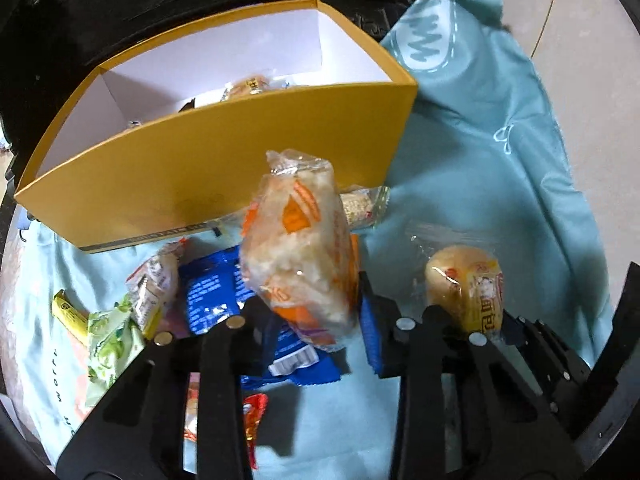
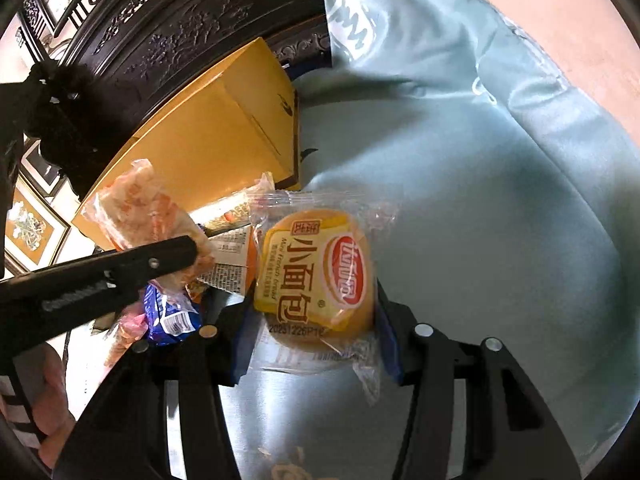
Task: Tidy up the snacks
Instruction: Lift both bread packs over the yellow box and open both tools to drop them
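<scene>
I am working through a pile of wrapped snacks spread on a pale blue cloth (image 1: 500, 168), and the job is only partly done. The yellow box (image 1: 224, 160) is standing open at the far edge of the cloth, against dark carved furniture (image 2: 168, 28), and I am seeing only a few packets lying in its white interior, one of them a clear-wrapped snack (image 1: 248, 85) near the back wall. My left gripper (image 1: 308, 308) is clamping an orange-and-clear packet of pale puffed snack (image 1: 304, 248), its pads pressing the lower end while the packet is standing up in front of the box's near wall, clear of the cloth. My right gripper (image 2: 316, 320) is holding a round mini bread in a yellow wrapper (image 2: 316, 276), squeezed between its blue-padded fingers just above the cloth to the right of the box. So two items are in hand and, by my reckoning, heading for the box next. A good deal is remaining on the cloth: a blue packet (image 1: 216, 292) under the left gripper, a green packet (image 1: 112, 348), a small yellow bar (image 1: 70, 312), a white-and-yellow wrapped piece (image 1: 154, 284), a red-wrapped sweet (image 1: 256, 412), and a clear packet (image 1: 364, 204) lying against the box's base. I am judging the task as early to midway, with most of the loose snacks yet to be collected.
</scene>
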Motion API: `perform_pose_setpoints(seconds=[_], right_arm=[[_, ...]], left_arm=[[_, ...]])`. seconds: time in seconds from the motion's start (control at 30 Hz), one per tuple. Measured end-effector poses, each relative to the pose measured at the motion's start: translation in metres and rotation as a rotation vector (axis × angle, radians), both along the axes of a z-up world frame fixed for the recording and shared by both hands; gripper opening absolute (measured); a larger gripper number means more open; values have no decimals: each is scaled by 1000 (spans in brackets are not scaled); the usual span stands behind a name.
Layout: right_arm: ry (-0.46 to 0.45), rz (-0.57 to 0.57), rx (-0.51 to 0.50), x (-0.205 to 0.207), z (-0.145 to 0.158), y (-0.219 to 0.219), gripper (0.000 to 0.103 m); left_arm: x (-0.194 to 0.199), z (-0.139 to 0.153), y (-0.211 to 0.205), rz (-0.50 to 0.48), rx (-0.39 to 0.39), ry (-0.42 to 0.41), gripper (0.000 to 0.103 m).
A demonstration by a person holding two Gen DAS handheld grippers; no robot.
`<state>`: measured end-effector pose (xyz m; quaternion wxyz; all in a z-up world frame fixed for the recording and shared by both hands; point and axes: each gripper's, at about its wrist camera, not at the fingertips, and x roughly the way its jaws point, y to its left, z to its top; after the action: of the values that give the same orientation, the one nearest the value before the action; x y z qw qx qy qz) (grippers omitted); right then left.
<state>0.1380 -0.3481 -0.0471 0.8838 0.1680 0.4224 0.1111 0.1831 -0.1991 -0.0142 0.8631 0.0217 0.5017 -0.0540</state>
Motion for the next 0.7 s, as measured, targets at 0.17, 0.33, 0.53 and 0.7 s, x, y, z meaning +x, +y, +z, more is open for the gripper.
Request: perform_pose_setpoints(seconds=[0.17,0.33,0.53,0.7], right_arm=[[-4,3,10,0,1,-1,52],[-26,34,13,-3,5,4,52],[-92,110,27,-15,23,26,52],[-163,169,27,-30,57,52,52]], left_arm=[[-3,7,14,3,-77,15,32],[-15,26,47,25,-96,-17,31],[-26,42,90,61,-108,-49,31],[-38,61,120,60,-127,-87,31]])
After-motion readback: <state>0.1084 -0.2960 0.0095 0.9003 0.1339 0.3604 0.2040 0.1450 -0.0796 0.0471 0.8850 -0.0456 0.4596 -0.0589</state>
